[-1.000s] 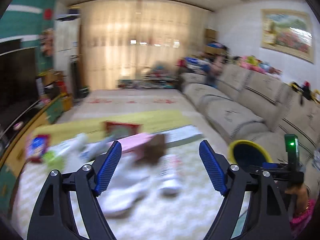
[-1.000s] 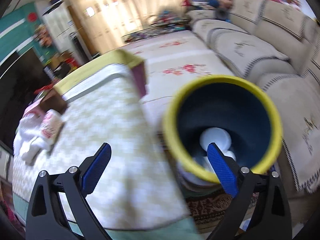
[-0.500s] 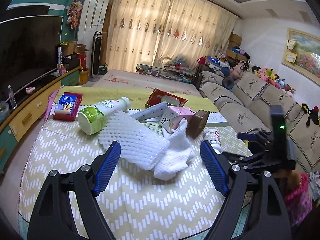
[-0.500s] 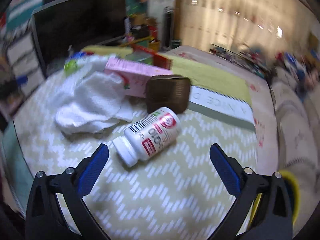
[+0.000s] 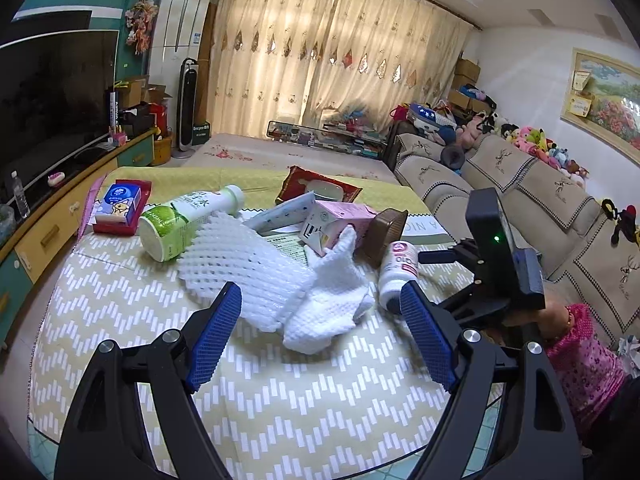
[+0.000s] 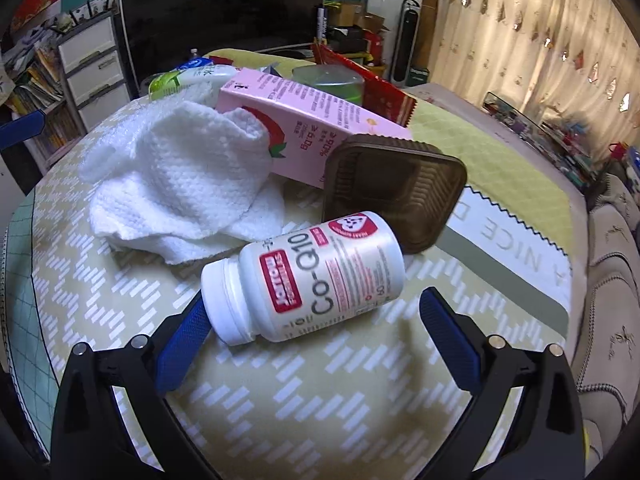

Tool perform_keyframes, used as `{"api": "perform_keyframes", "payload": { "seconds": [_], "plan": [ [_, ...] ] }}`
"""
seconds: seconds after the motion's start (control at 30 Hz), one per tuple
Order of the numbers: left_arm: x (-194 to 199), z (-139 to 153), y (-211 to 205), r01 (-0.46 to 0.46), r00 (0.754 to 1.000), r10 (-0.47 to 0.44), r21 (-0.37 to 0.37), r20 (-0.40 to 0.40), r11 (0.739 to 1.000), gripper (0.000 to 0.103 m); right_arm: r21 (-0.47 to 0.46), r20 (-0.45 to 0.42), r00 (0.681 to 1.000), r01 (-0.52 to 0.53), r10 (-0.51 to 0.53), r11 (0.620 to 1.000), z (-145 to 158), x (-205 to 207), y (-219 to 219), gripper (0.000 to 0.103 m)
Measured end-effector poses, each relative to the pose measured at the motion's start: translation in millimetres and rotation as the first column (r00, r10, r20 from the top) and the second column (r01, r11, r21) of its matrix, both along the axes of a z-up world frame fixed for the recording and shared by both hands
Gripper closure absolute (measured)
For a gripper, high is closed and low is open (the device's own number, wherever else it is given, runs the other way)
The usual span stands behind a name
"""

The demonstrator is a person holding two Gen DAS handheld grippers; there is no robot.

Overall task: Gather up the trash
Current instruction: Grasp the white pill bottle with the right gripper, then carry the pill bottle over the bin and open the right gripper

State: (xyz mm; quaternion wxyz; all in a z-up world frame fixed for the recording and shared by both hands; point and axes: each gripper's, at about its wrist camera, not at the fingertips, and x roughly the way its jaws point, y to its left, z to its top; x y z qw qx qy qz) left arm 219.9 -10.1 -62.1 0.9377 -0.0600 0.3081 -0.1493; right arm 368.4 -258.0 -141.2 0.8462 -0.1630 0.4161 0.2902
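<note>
Swinging away from the bin seen a second ago, with its white trash inside, and down onto the table (image 6: 304, 412); now the right gripper (image 6: 312, 320) straddling the white pill bottle (image 6: 308, 280), pads spread wide on either side, cap end just beside the left pad, nothing clamped yet. No bin in either view at present.

Lying on its side, that bottle, base against a brown tray (image 6: 394, 190) propped on a pink carton (image 6: 304, 128), crumpled white paper (image 6: 180, 184) just beside the cap. Judged the next piece of trash to go: one drop apparently done, a fresh pick starting. Likely needs only a short push forward and a squeeze across the round body; may roll, being smooth and on a cloth.

Left gripper (image 5: 320, 334) also down closer to the table than a second ago, pads wide apart and empty, aimed at the white foam net (image 5: 244, 276) and paper (image 5: 328, 304). Green bottle (image 5: 188, 220), blue tissue pack (image 5: 120, 202) and red wrapper (image 5: 320, 188) farther back, so plenty left to collect. Right gripper visible there too (image 5: 408, 276), low at the pill bottle (image 5: 396, 276).
</note>
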Motion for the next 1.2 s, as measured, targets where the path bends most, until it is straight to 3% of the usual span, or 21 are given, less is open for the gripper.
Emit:
{"api": "perform_keyframes", "payload": {
  "seconds": [0.33, 0.43, 0.73, 0.9, 0.97, 1.07, 1.2],
  "plan": [
    [2, -2, -11, 0.004, 1.0, -0.004, 0.009, -0.019, 1.0, 0.022, 0.055, -0.033, 0.995, -0.088, 0.09, 0.995, -4, 14, 7, 0.007],
    [2, -3, -12, 0.002, 1.0, -0.002, 0.015, -0.026, 1.0, 0.022, 0.126, -0.048, 0.997, -0.06, 0.066, 0.99, 0, 15, 1, 0.022],
    [7, -8, -18, 0.016, 0.999, -0.016, 0.011, -0.048, 1.0, 0.022, 0.199, -0.018, 0.999, 0.039, -0.037, 0.979, 31, -28, -26, 0.022],
    [5, -10, -27, 0.032, 0.998, -0.031, 0.023, -0.052, 0.999, 0.022, 0.22, 0.013, 0.983, 0.177, -0.184, 0.959, 39, -59, -64, 0.022],
    [5, -11, -30, 0.034, 0.998, -0.032, 0.024, -0.055, 0.999, 0.022, 0.215, 0.004, 0.963, 0.263, -0.27, 0.941, 36, -66, -84, 0.022],
    [4, -11, -32, 0.036, 0.998, -0.034, 0.024, -0.053, 0.999, 0.022, 0.176, -0.005, 0.898, 0.434, -0.44, 0.884, 26, -76, -126, 0.022],
    [4, -12, -38, 0.046, 0.997, -0.045, 0.027, -0.057, 0.999, 0.022, 0.158, -0.066, 0.751, 0.658, -0.657, 0.736, 4, -87, -197, 0.022]
  ]
}}
